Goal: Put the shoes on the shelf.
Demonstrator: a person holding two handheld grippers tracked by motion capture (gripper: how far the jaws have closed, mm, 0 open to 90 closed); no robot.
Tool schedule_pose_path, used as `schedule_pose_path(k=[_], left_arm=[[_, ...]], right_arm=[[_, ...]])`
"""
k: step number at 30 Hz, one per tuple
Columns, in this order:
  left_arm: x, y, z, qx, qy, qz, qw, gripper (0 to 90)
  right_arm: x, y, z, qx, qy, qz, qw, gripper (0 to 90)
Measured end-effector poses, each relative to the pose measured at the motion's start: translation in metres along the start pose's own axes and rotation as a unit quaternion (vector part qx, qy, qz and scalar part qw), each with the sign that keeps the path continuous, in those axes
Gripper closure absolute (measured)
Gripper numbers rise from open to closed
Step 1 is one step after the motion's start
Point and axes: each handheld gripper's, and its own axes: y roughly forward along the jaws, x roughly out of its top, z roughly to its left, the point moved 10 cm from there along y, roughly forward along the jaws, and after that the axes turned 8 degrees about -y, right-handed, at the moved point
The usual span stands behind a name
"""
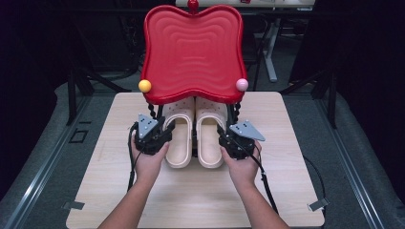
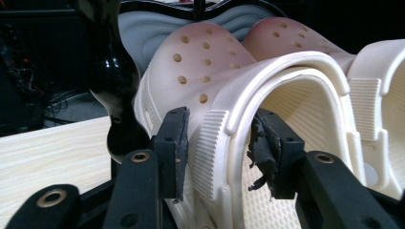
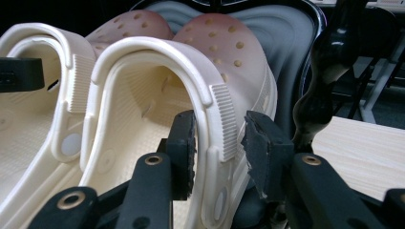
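Two cream perforated clogs lie side by side on the wooden table [image 1: 191,195], toes under a red wavy tray [image 1: 193,52]. My left gripper [image 1: 165,132] sits at the outer side of the left clog [image 1: 179,138]. In the left gripper view, its jaws [image 2: 222,129] straddle that clog's side wall and ribbed strap end [image 2: 210,152], with small gaps at both pads. My right gripper [image 1: 223,136] mirrors this on the right clog [image 1: 210,138]. Its jaws [image 3: 220,131] stand either side of the strap wall [image 3: 222,119] without pressing it. Both grippers are open.
The red tray stands on black beaded legs [image 2: 112,76] [image 3: 325,71] just outside each clog. A yellow ball [image 1: 144,86] and a pink ball [image 1: 242,84] mark its front corners. Bare tabletop lies in front of the clogs. Dark floor and stands surround the table.
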Motion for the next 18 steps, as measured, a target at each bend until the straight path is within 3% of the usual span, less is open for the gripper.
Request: schedule_pose_path(k=[5, 12, 18], left_arm=[[-0.001, -0.001, -0.002, 0.000, 0.002, 0.002, 1.0000, 53.8], [-0.001, -0.010, -0.003, -0.010, -0.006, 0.006, 0.9999, 51.3], [-0.001, -0.020, -0.004, -0.018, -0.005, 0.011, 0.9998, 48.5]], right_arm=[[0.001, -0.003, 0.002, 0.004, -0.002, -0.001, 1.0000, 62.5], [0.002, -0.010, 0.007, 0.009, -0.028, -0.004, 0.9996, 60.3], [0.004, -0.022, 0.009, 0.016, -0.030, -0.012, 0.9993, 57.7]])
